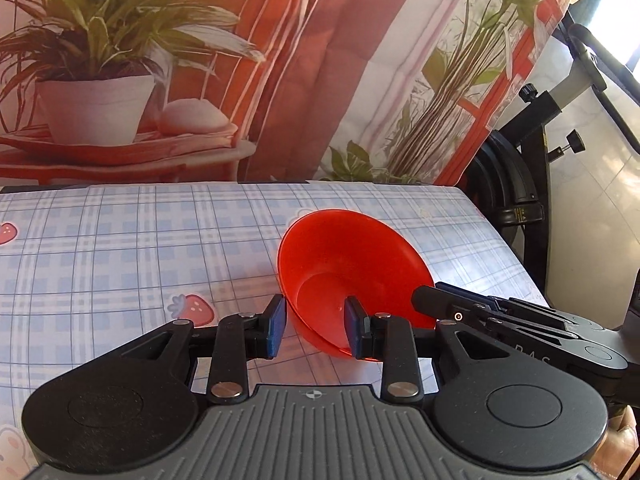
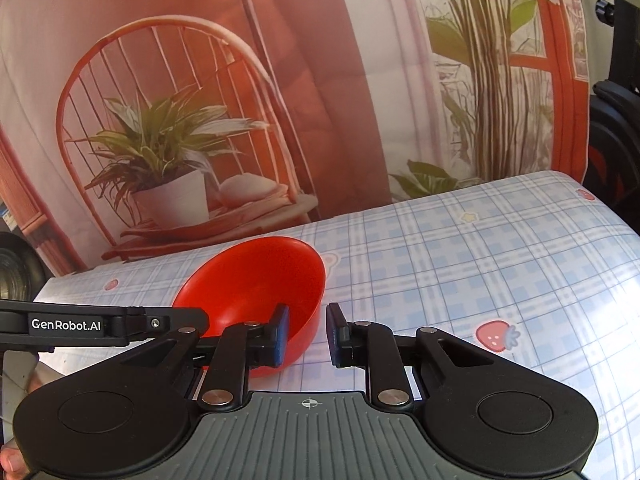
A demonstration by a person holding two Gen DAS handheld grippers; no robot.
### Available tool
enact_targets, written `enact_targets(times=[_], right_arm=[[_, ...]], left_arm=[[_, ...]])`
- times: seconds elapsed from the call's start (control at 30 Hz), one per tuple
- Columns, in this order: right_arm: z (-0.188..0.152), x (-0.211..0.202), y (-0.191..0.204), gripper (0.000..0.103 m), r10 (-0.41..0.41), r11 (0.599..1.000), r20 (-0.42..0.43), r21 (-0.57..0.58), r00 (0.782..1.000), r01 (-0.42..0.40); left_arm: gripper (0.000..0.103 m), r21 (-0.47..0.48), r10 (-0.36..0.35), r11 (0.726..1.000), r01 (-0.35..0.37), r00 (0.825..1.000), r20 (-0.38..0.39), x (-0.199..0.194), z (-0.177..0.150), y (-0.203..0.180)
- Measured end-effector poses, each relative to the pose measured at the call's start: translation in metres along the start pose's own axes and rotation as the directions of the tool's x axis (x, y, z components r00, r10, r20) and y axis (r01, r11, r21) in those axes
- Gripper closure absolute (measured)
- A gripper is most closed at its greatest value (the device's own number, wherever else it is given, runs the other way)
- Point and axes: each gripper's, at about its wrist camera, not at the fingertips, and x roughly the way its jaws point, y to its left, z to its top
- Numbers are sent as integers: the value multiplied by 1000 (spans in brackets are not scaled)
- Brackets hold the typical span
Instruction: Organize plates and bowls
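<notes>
A red plastic bowl [image 1: 352, 256] hangs tilted just above the checked tablecloth [image 1: 120, 260]. In the left wrist view my left gripper [image 1: 315, 326] is shut on its near-left wall, one blue pad outside and the other inside. My right gripper [image 1: 430, 298] reaches in from the right and meets the bowl's right rim. In the right wrist view the bowl [image 2: 248, 280] sits left of centre. There my right gripper [image 2: 307, 332] straddles its near-right wall, the left pad inside and the right pad close against the outside. My left gripper [image 2: 192, 318] comes in from the left.
A printed backdrop [image 1: 320, 80] of plants and a chair hangs right behind the table's far edge. A black exercise machine [image 1: 520, 184] stands past the table's right edge. The strawberry-print cloth [image 2: 480, 260] stretches right of the bowl. A person's fingertips [image 2: 12, 460] show at the lower left.
</notes>
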Motion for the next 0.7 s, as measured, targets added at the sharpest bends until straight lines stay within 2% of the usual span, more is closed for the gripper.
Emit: enact_targets(times=[0.07, 0.17, 0.43, 0.7], right_arm=[[-1, 0, 2, 88, 2, 1000, 1, 0, 1000, -2], [-1, -6, 3, 89, -10, 1000, 9, 6, 1000, 10], [2, -40, 13, 90, 2, 1000, 47, -1, 999, -2], [-9, -89, 30, 91, 7, 1000, 88, 18, 996, -8]], left_arm=[[74, 11, 7, 1000, -7, 1000, 3, -1, -2, -1], [83, 17, 16, 1000, -16, 1000, 5, -4, -4, -1], [83, 64, 9, 998, -12, 999, 50, -37, -10, -15], [83, 105, 9, 994, -17, 996, 83, -78, -26, -32]])
